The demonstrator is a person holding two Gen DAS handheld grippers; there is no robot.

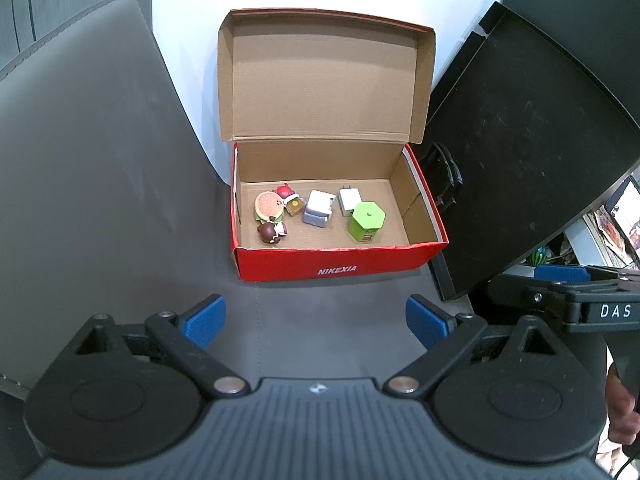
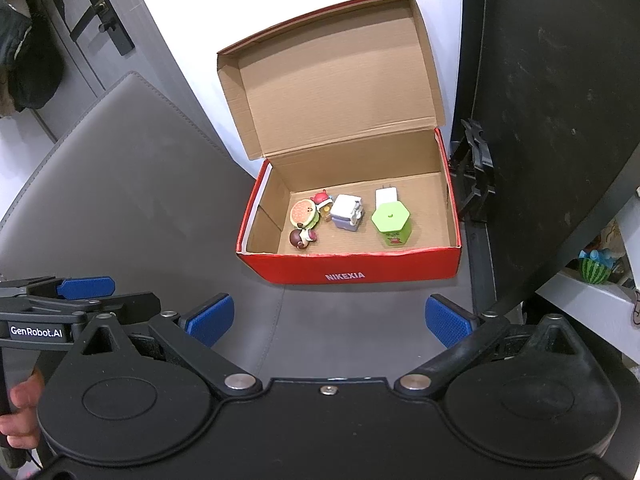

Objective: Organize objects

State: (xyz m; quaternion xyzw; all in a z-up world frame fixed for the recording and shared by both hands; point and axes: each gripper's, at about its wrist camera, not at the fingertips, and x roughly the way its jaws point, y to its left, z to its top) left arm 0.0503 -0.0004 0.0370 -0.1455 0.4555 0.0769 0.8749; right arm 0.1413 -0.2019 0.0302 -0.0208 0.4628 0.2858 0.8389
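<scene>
A red shoebox (image 1: 340,258) sits on a grey padded surface (image 1: 100,180), its long axis running left to right, its printed front wall facing the cameras and its lid (image 1: 324,76) hinged up at the back against a white wall. Inside, the small things lie in a loose row along the box's length, toward the front half of the floor. At the left end a burger-shaped toy (image 1: 269,206) touches a brown-headed figure (image 1: 273,232) in front of it and a red-topped figure (image 1: 289,196) just beside it. Toward the middle is a white and pale-blue charger block (image 1: 318,208). To its right a white plug adapter (image 1: 347,200) points its prongs toward the back wall, with an upright green hexagonal container (image 1: 366,222) touching its front.

Both tools hang short of the box, above the surface. The left hand-held gripper (image 1: 316,320) has its blue pads spread wide and holds nothing. The right hand-held gripper (image 2: 328,318) is likewise spread wide and empty.
</scene>
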